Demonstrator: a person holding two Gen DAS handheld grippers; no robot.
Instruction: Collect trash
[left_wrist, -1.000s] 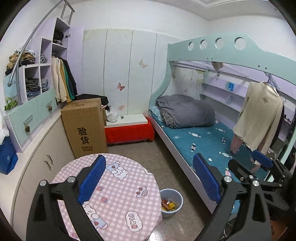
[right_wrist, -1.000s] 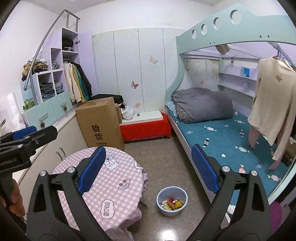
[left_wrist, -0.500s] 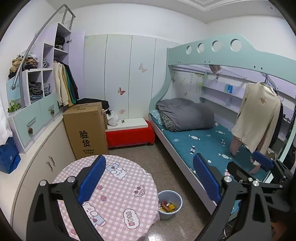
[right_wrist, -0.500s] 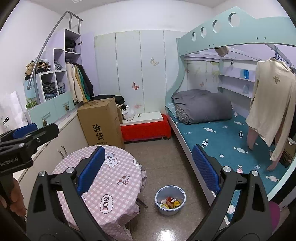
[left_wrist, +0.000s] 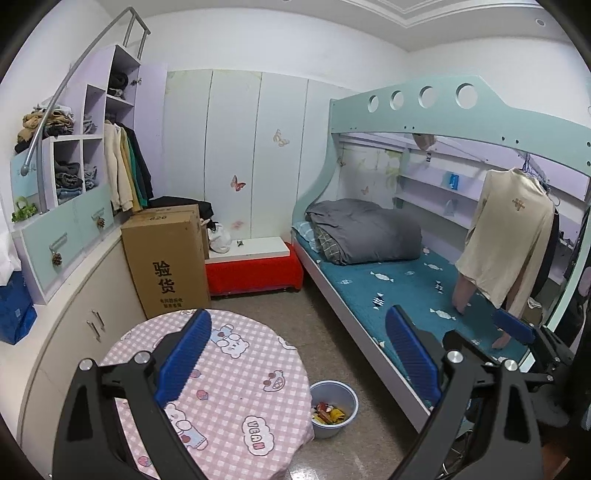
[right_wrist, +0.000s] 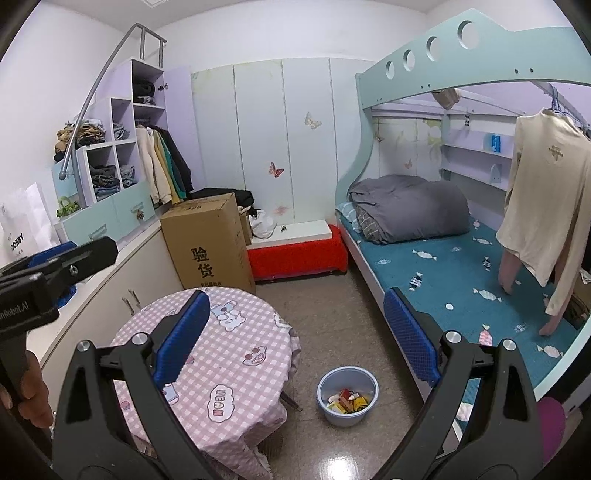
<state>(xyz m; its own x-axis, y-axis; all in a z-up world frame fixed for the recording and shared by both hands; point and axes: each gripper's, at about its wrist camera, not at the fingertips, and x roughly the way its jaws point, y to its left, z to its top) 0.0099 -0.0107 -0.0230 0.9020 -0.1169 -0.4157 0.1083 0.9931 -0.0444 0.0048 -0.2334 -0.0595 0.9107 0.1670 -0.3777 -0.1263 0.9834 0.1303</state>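
Note:
A light-blue plastic bin (left_wrist: 332, 431) (right_wrist: 347, 420) stands on the floor between the round table and the bed. Colourful wrappers (left_wrist: 328, 411) (right_wrist: 347, 402) lie inside it. My left gripper (left_wrist: 299, 354) hovers high over the table's right part, open, with nothing between its blue pads (left_wrist: 184, 354). My right gripper (right_wrist: 297, 336) is also open and empty, held above the floor near the table edge. The right gripper's blue finger (left_wrist: 513, 325) shows at the far right of the left wrist view. The left gripper's body (right_wrist: 55, 266) shows at the left of the right wrist view, held by a hand (right_wrist: 31, 391).
A round table with a pink checked cloth (left_wrist: 236, 376) (right_wrist: 236, 343) fills the near left. A cardboard box (left_wrist: 166, 258), a red bench (left_wrist: 255, 271), and white cabinets (left_wrist: 85, 314) line the left and back. A bunk bed (left_wrist: 406, 284) with a hanging cream shirt (left_wrist: 509, 236) is on the right.
Both views have shifted slightly, the left one levelling out and showing more ceiling. Both grippers stayed open and empty. The bin and table have not moved.

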